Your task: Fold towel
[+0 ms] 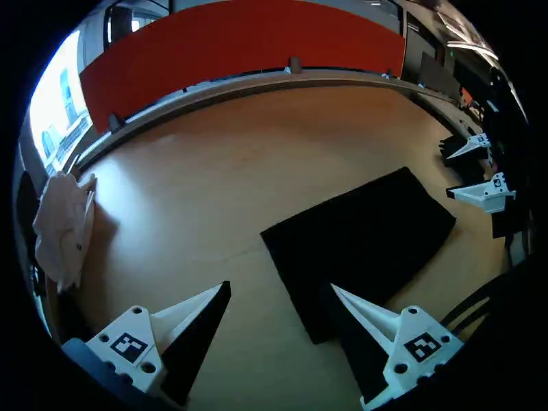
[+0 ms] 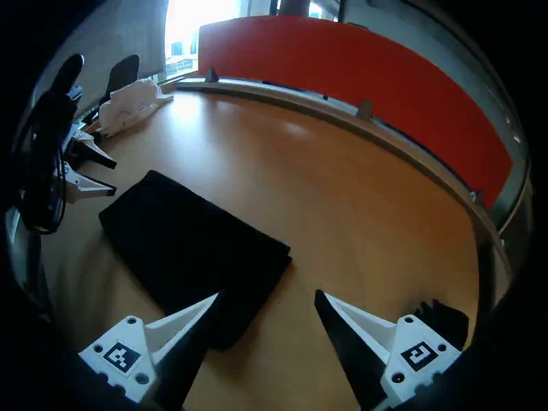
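Starting at the left of the left gripper view: a crumpled white cloth (image 1: 61,226) lies at the counter's far left edge, well apart from the work.

Your left claw (image 1: 279,288) stands wide open and holds nothing; its right finger hangs over the near corner of the black fabric towel (image 1: 359,236). The towel lies flat in the middle of the pale wooden counter (image 1: 226,171) as a neat rectangle, apparently already folded at least once. Your right claw (image 2: 267,294) is likewise wide open and empty, its left finger above the towel's opposite end.

Hazards, in my judgement:
- The towel looks layered. If you pinch only the top layer, it will peel open rather than fold.
- The dark fabric hides its own edges, so you may misjudge where a corner lies.
- The counter looks smooth, and a one-sided pull would likely slide the towel instead of lifting it.
- Lifting the two ends unevenly would give a skewed fold.

The counter is otherwise bare. A long red partition panel (image 2: 356,75) runs along its far edge, bright windows (image 2: 198,27) stand at the left behind it, and a black office chair (image 2: 123,72) sits by the white cloth.
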### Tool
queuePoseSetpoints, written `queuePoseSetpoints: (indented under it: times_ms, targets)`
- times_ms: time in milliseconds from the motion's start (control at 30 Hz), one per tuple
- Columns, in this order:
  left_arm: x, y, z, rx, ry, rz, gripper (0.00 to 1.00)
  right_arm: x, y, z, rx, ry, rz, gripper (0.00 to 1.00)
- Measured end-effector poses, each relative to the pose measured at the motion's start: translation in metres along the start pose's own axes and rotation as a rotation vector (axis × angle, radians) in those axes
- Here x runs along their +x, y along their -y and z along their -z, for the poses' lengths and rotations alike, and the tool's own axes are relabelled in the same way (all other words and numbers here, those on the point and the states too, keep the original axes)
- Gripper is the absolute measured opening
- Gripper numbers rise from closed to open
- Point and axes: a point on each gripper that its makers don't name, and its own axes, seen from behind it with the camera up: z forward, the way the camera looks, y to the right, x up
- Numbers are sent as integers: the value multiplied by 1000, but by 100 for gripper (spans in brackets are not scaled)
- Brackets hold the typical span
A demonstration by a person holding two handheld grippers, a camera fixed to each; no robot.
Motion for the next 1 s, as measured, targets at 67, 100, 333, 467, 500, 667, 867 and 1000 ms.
queuePoseSetpoints:
  times_ms: [67,100,333,467,500,667,867,1000]
  targets:
    - [-5,0,3,3,3,12,97,-3,3,4,2,0,-3,99]
    - [-7,0,4,4,5,17,97,-4,4,5,2,0,-5,99]
    - [-24,-5,15,7,10,42,97,-15,12,17,1,1,-14,99]
    - [-30,-9,19,6,11,46,97,-20,15,23,1,1,-19,99]
    - [-31,-10,20,6,11,46,97,-20,16,24,0,1,-20,99]
    - [-33,-10,22,13,8,52,97,-23,17,27,1,2,-20,99]
    - [-34,-7,28,30,-4,71,97,-23,18,29,8,1,-8,99]
    - [-38,-4,33,46,-10,89,97,-22,19,29,15,-2,3,99]
